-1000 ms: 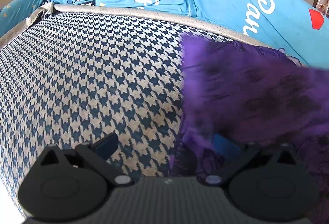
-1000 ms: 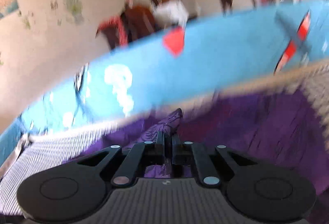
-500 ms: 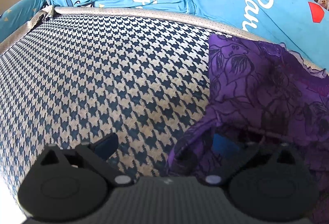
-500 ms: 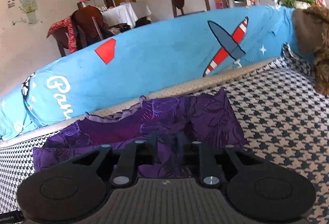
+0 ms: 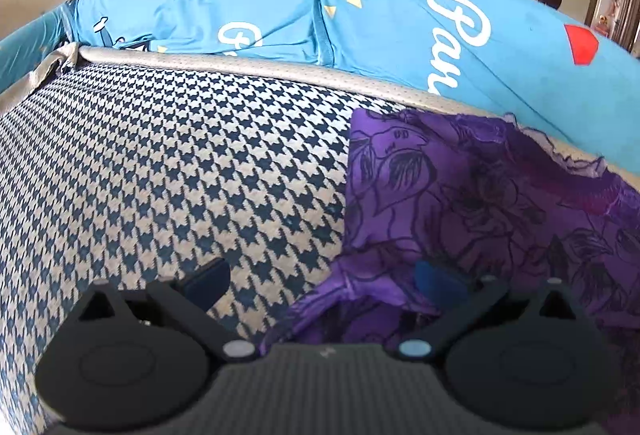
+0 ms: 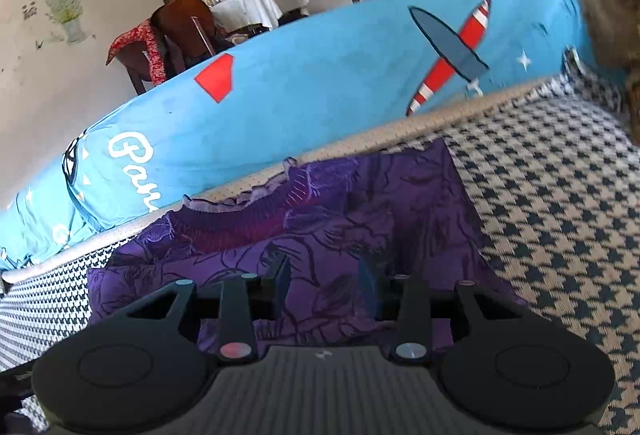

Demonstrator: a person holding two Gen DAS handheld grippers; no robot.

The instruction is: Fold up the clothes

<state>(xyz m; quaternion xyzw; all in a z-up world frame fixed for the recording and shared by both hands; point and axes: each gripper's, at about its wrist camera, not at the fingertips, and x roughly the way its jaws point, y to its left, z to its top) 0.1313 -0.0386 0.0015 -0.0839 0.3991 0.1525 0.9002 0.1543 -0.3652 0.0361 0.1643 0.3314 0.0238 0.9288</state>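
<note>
Sofa seat: we see a blue-and-cream checked seat (image 5: 168,171) with a bright blue back cushion (image 6: 320,83) behind it.
Cloth: our purple flowered garment (image 6: 360,219) lies on the seat, up near the back cushion, with a layer doubled over and a frilly edge at the far side.
Left gripper (image 5: 320,281): jaws spread wide, holding nothing; the garment's near-left corner bunches up between them.
Right gripper (image 6: 324,285): jaws spread apart over the garment's near edge, pinching nothing.
Stage: we cannot tell if this fold is done or more folds are to come.
Risk 1: a jaw could snag the loose cloth and drag the fold open.
Risk 2: the cloth looks thin and slippery, so a layer could slide crooked.
Risk 3: the bunched left corner could stay lumpy under a fold.
</note>
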